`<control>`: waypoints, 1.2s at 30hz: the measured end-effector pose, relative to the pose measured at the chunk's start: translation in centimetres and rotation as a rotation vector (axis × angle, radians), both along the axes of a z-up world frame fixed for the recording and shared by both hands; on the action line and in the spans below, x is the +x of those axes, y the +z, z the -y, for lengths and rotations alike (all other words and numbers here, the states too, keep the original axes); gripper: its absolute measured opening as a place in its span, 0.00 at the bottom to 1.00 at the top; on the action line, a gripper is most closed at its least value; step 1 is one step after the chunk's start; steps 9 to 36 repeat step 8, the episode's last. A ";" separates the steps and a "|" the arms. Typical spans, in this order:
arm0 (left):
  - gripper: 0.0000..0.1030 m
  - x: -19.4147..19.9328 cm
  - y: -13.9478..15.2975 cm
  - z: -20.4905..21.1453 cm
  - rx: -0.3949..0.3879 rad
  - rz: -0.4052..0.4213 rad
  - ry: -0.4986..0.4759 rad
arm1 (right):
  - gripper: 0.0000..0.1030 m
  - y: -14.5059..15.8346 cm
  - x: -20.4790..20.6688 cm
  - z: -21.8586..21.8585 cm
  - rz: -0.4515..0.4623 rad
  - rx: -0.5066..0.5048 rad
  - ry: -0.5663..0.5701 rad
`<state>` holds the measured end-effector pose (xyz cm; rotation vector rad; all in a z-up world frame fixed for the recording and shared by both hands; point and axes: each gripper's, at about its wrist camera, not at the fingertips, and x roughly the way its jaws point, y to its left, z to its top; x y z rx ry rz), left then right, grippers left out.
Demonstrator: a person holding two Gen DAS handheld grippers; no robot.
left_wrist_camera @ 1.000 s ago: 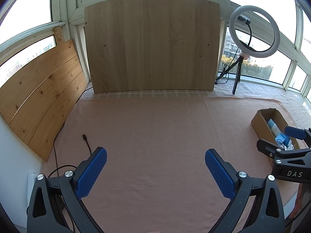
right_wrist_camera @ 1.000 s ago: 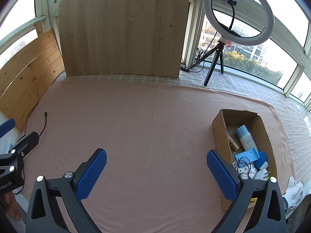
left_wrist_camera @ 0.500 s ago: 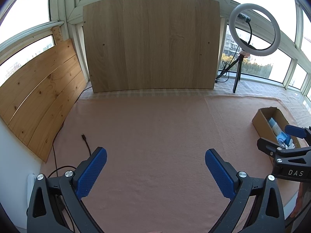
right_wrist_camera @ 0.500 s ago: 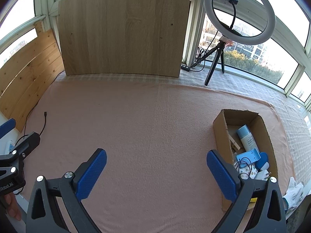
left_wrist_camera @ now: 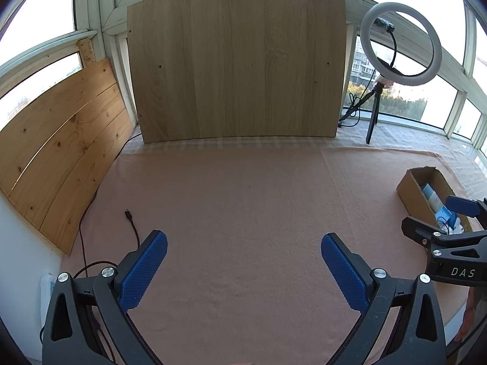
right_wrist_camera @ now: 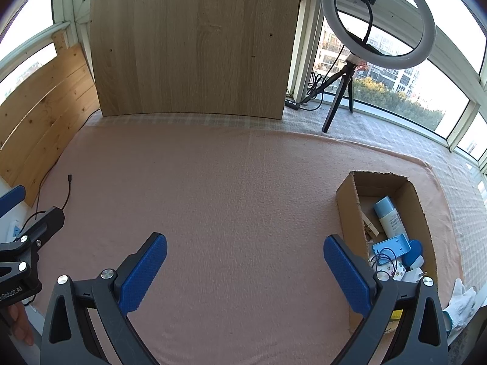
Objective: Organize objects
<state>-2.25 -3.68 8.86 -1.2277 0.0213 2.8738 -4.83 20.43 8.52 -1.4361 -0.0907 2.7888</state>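
Note:
A brown cardboard box (right_wrist_camera: pixel 350 210) lies on the pink cloth at the right. Inside it are a pale blue bottle (right_wrist_camera: pixel 388 216), a blue phone stand (right_wrist_camera: pixel 391 245), a wooden clothespin (right_wrist_camera: pixel 370 227) and several small items. My right gripper (right_wrist_camera: pixel 245 269) hovers open over the cloth just left of the box, nothing between its blue pads. My left gripper (left_wrist_camera: pixel 243 269) is open and empty over the cloth's middle; the box (left_wrist_camera: pixel 415 196) lies far to its right, partly hidden behind the right gripper (left_wrist_camera: pixel 438 217).
A wooden board (left_wrist_camera: pixel 236 67) stands at the back and slatted planks (left_wrist_camera: pixel 57 152) lean on the left. A ring light on a tripod (right_wrist_camera: pixel 377 18) stands back right. A black cable (left_wrist_camera: pixel 132 220) trails on the cloth at left. White gloves (right_wrist_camera: pixel 461 301) lie beyond the box.
Both grippers have drifted back slightly, so the box and ring light sit a little farther off in the views. Both stay open and empty.

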 end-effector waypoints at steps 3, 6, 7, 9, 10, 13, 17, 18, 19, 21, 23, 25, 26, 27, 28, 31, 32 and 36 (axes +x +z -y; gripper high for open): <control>0.99 -0.1 -0.1 -0.1 -0.007 -0.009 0.000 | 0.98 -0.2 -0.2 0.0 0.006 -0.001 0.001; 0.99 -0.3 -0.1 -0.3 -0.024 -0.015 -0.004 | 0.99 -0.4 -0.5 -0.1 0.012 -0.004 0.000; 0.99 -0.4 -0.1 -0.3 -0.018 -0.015 -0.006 | 0.99 -0.4 -0.6 -0.1 0.014 -0.004 -0.001; 1.00 -0.6 -0.2 -0.2 -0.006 -0.014 -0.011 | 0.98 -0.5 -0.7 -0.2 0.015 -0.005 -0.002; 1.00 -0.6 -0.2 -0.2 -0.006 -0.014 -0.011 | 0.98 -0.5 -0.7 -0.2 0.015 -0.005 -0.002; 1.00 -0.6 -0.2 -0.2 -0.006 -0.014 -0.011 | 0.98 -0.5 -0.7 -0.2 0.015 -0.005 -0.002; 1.00 -0.6 -0.2 -0.2 -0.006 -0.014 -0.011 | 0.98 -0.5 -0.7 -0.2 0.015 -0.005 -0.002; 1.00 -0.6 -0.2 -0.2 -0.006 -0.014 -0.011 | 0.98 -0.5 -0.7 -0.2 0.015 -0.005 -0.002; 1.00 -0.6 -0.2 -0.2 -0.006 -0.014 -0.011 | 0.98 -0.5 -0.7 -0.2 0.015 -0.005 -0.002; 1.00 -0.6 -0.2 -0.2 -0.006 -0.014 -0.011 | 0.98 -0.5 -0.7 -0.2 0.015 -0.005 -0.002; 1.00 -0.6 -0.2 -0.2 -0.006 -0.014 -0.011 | 0.98 -0.5 -0.7 -0.2 0.015 -0.005 -0.002; 1.00 -0.6 -0.2 -0.2 -0.006 -0.014 -0.011 | 0.98 -0.5 -0.7 -0.2 0.015 -0.005 -0.002; 1.00 -0.6 -0.2 -0.2 -0.006 -0.014 -0.011 | 0.98 -0.5 -0.7 -0.2 0.015 -0.005 -0.002; 1.00 -0.6 -0.2 -0.2 -0.006 -0.014 -0.011 | 0.98 -0.5 -0.7 -0.2 0.015 -0.005 -0.002; 1.00 -0.6 -0.2 -0.2 -0.006 -0.014 -0.011 | 0.98 -0.5 -0.7 -0.2 0.015 -0.005 -0.002; 1.00 -0.6 -0.2 -0.2 -0.006 -0.014 -0.011 | 0.98 -0.5 -0.7 -0.2 0.015 -0.005 -0.002; 1.00 -0.6 -0.2 -0.2 -0.006 -0.014 -0.011 | 0.98 -0.5 -0.7 -0.2 0.015 -0.005 -0.002; 1.00 -0.6 -0.2 -0.2 -0.006 -0.014 -0.011 | 0.98 -0.5 -0.7 -0.2 0.015 -0.005 -0.002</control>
